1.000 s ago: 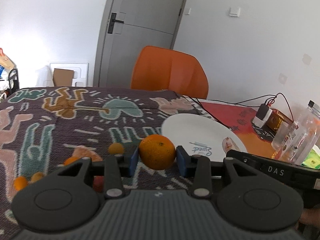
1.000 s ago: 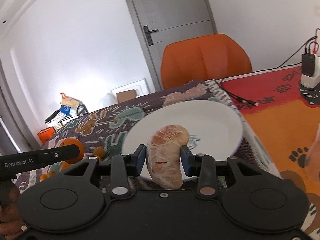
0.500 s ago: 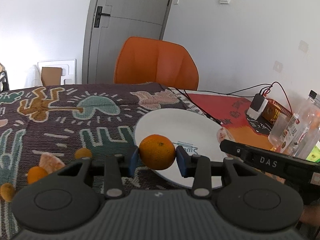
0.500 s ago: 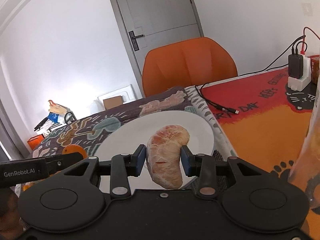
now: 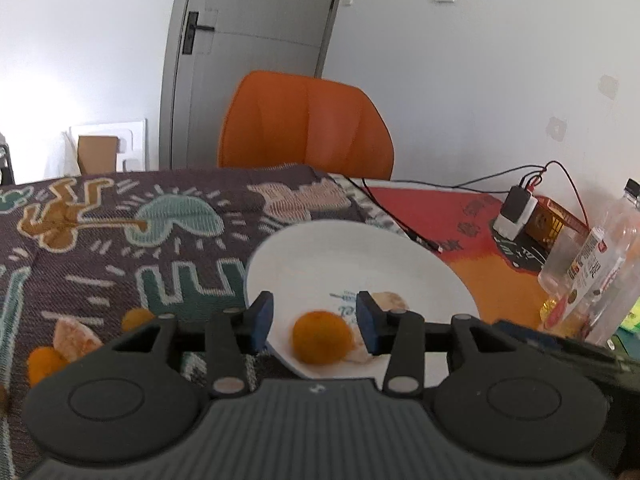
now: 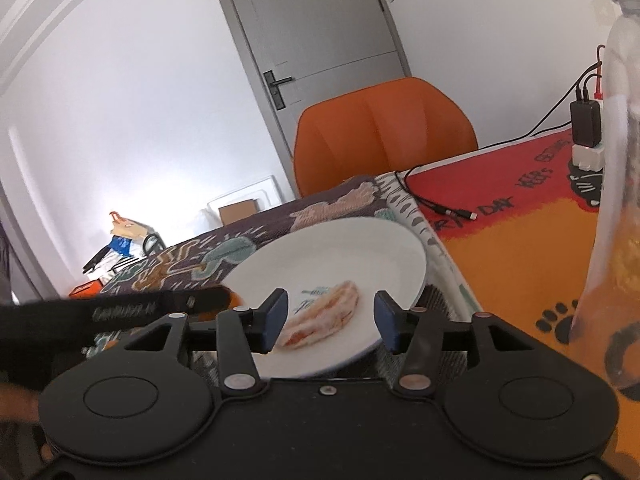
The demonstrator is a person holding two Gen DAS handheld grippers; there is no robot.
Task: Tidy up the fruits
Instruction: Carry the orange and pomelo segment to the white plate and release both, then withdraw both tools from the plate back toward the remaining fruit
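round orange point(image 5: 321, 336), pithy peeled segment point(image 6: 322, 320), glossy plate point(image 5: 320, 256)

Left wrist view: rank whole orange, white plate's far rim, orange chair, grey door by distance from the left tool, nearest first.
From the left tool:
1. Whole orange, between the open pads, lying on the plate's near edge.
2. White plate, its far rim, just ahead.
3. Orange chair, behind the table.
4. Grey door, back wall, upper left.

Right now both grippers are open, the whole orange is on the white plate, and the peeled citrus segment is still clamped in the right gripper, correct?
Not quite. The right wrist view shows the peeled citrus segment lying on the round white plate, between the right gripper's jaws, which have just been opening and stand clear of it. The left gripper is open, and the whole orange is on the plate.
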